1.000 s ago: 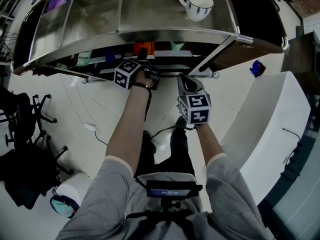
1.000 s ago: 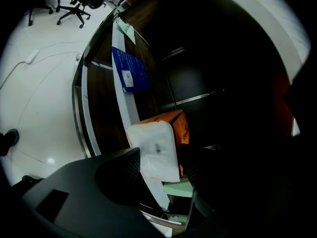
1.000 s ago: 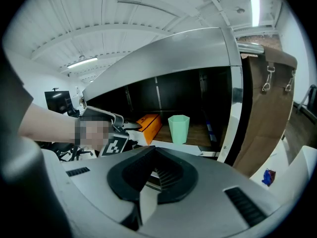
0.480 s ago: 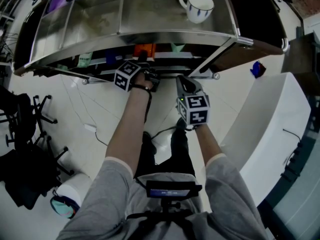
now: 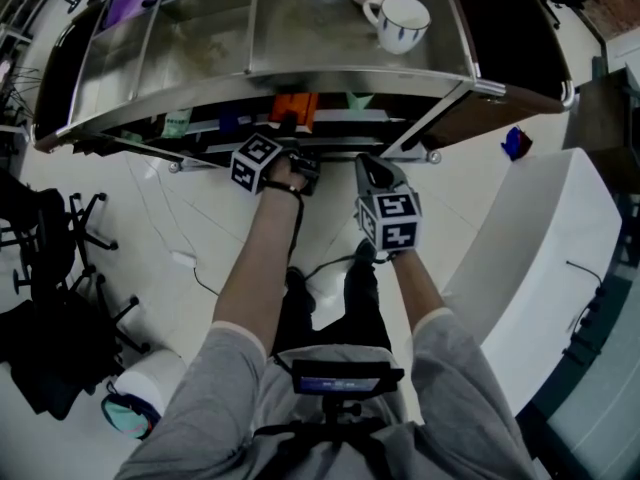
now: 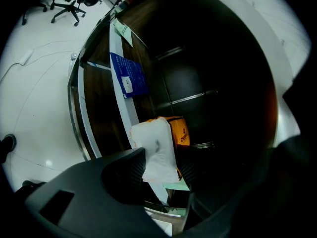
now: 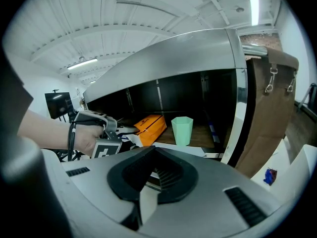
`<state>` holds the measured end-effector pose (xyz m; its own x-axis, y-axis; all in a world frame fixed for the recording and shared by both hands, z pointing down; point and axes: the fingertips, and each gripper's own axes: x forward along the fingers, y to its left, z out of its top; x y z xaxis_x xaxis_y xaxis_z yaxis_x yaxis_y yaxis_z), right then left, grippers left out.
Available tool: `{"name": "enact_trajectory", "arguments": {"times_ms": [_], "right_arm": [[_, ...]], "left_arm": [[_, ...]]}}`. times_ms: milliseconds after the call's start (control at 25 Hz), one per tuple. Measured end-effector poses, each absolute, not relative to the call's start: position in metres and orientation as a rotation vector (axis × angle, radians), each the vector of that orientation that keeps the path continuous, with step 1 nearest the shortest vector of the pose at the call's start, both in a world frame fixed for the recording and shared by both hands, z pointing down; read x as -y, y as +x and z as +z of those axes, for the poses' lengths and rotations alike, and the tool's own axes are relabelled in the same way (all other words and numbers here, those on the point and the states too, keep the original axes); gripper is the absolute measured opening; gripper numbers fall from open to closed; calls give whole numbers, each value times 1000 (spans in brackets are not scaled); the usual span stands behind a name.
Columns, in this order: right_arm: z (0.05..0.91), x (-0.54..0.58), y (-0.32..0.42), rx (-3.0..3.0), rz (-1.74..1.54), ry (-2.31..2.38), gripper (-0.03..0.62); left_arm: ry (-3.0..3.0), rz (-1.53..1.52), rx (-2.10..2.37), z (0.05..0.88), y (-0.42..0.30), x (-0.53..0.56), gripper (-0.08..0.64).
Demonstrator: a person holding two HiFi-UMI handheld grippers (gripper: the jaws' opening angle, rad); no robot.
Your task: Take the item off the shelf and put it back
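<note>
An orange packet (image 5: 295, 108) with a white end (image 6: 157, 150) lies at the front of the lower shelf, under the steel shelf top (image 5: 300, 38). My left gripper (image 5: 290, 130) reaches in under that top. Its jaws have just been closing and its pads now press the packet's white end from both sides (image 6: 162, 163). The right gripper view shows the packet (image 7: 148, 125) in front of the left hand, beside a green cup (image 7: 182, 130). My right gripper (image 5: 368, 163) hangs shut and empty in front of the shelf, to the right of the left one (image 7: 154, 150).
A white mug (image 5: 400, 18) stands on the shelf top. A blue book (image 6: 128, 76) lies further along the lower shelf. A brown side panel (image 7: 270, 113) closes the shelf's right end. A white counter (image 5: 540, 258) is at the right and office chairs (image 5: 60, 238) at the left.
The left gripper has hardly moved and stays at the orange packet. A little more of the packet shows below the shelf top's edge. The right gripper has stayed where it was.
</note>
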<state>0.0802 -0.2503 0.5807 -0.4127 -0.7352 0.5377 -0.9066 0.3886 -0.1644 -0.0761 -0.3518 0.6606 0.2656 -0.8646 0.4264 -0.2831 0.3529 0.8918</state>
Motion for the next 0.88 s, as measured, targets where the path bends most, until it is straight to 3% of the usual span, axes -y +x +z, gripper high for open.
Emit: {"name": "enact_trajectory", "arguments": {"times_ms": [880], "right_arm": [[530, 190, 50, 2296, 566, 1409, 9]], "left_arm": [[1349, -402, 1209, 595, -137, 214, 209]]}}
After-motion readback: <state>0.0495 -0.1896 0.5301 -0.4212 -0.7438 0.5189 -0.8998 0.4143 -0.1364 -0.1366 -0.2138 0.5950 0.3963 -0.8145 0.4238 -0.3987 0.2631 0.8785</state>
